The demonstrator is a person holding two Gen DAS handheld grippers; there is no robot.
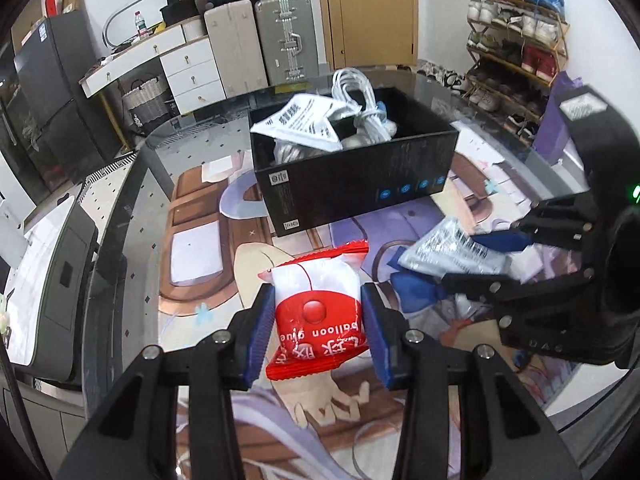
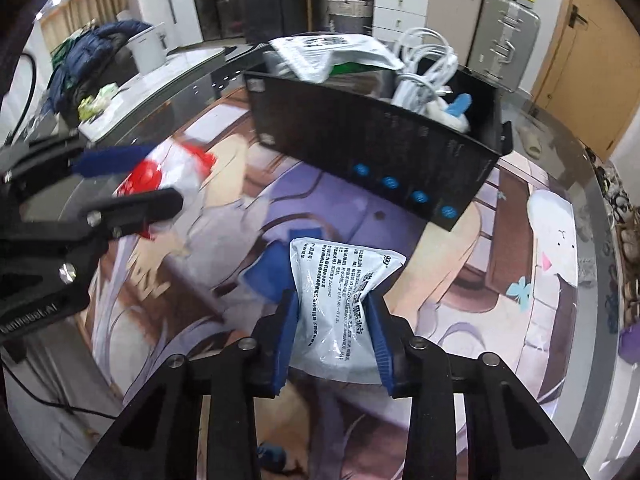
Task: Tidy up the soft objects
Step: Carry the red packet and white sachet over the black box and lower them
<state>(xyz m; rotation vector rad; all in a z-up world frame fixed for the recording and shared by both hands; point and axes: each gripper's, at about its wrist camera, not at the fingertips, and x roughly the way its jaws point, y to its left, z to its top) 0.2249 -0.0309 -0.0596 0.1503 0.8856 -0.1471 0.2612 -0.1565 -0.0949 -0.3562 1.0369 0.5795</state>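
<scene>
My left gripper (image 1: pixel 318 320) is shut on a red and white balloon glue packet (image 1: pixel 318 304) and holds it above the table, in front of the black box (image 1: pixel 352 180). My right gripper (image 2: pixel 332 332) is shut on a clear printed plastic pouch (image 2: pixel 340 288), also in front of the black box (image 2: pixel 372 148). The box holds a white printed bag (image 1: pixel 300 120) and coiled white cables (image 1: pixel 356 92). Each gripper shows in the other's view: the right gripper (image 1: pixel 480 256) with its pouch, and the left gripper (image 2: pixel 160 176) with the red packet (image 2: pixel 160 172).
The round glass table (image 1: pixel 132 216) is covered by an anime-print mat (image 2: pixel 500 280). Suitcases (image 1: pixel 280 40) and a white drawer unit (image 1: pixel 192 72) stand behind it. A shoe rack (image 1: pixel 516 40) is at the right. A low table with a white pot (image 2: pixel 148 48) stands at the left.
</scene>
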